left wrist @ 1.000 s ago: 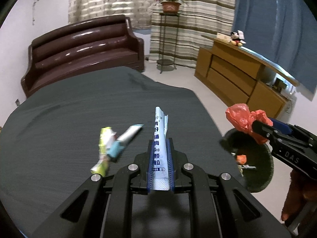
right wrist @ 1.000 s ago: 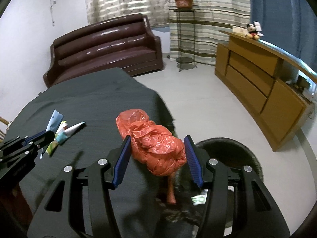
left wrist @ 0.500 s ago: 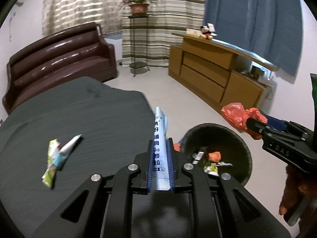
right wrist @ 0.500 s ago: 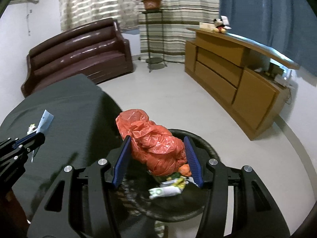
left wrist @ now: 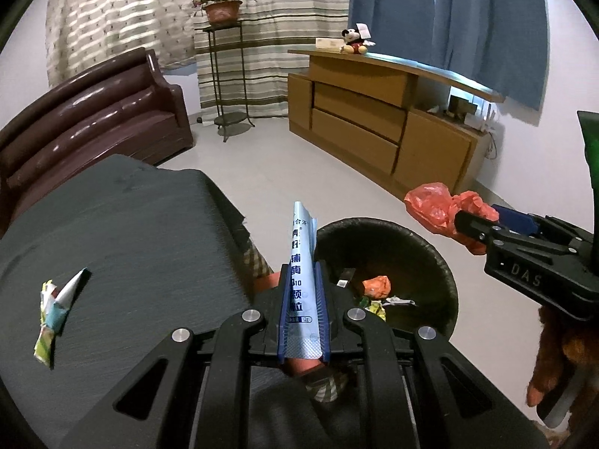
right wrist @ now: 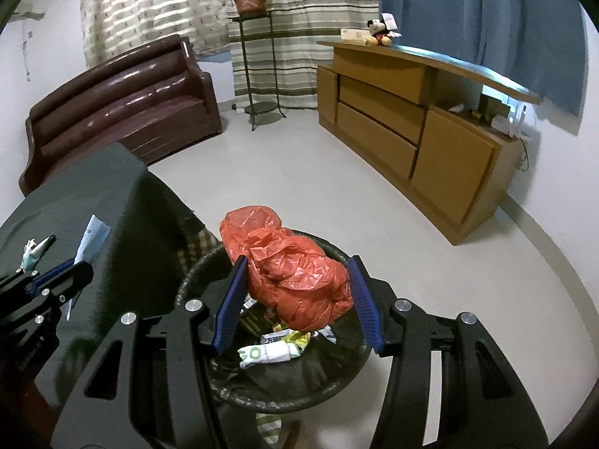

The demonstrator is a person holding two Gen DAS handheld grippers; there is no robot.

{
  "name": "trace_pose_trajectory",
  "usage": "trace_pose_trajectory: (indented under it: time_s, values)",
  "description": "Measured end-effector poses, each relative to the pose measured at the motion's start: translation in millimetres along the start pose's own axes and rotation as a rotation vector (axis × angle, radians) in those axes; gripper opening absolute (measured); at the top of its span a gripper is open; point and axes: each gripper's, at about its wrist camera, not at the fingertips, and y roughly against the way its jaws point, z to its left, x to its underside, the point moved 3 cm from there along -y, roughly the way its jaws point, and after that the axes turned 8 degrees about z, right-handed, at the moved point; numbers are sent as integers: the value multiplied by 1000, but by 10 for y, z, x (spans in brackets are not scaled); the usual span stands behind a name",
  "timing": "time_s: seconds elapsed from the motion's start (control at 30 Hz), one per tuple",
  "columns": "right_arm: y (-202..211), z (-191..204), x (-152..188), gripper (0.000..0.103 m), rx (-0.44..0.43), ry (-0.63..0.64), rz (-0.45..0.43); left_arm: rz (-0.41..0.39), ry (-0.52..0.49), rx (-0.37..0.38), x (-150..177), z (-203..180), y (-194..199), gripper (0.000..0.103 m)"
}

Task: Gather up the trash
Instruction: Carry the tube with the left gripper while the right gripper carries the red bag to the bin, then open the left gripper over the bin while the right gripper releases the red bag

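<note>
The right hand-held gripper (right wrist: 295, 299) is holding the crumpled red plastic bag (right wrist: 288, 280) over the black trash bin (right wrist: 202, 265); the left hand-held gripper (left wrist: 303, 299), clamping a blue sachet (left wrist: 301, 262), is nearing the rim. Each should centre over the bin's mouth before opening.

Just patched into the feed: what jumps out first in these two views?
The crumpled red plastic bag, clamped in the right gripper directly above the black trash bin. Next, the pale blue sachet standing upright in the shut left gripper beside the bin. A few wrappers lie on the dark table.
</note>
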Motion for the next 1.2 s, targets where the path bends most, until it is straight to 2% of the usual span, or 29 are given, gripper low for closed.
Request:
trace_pose_trajectory:
  time_s: [0.57, 0.67, 0.73, 1.2]
  values:
    - [-247, -67, 37, 53, -21, -43, 41, 67, -41, -11, -66, -200, -360, 14]
    - [-315, -52, 34, 55, -50, -46, 62, 81, -31, -14, -80, -186, -389, 26]
    - [-348, -50, 36, 61, -66, -52, 73, 77, -22, -18, -81, -172, -376, 43]
    - [-256, -72, -8, 61, -61, -79, 46, 56, -9, -33, -97, -159, -326, 49]
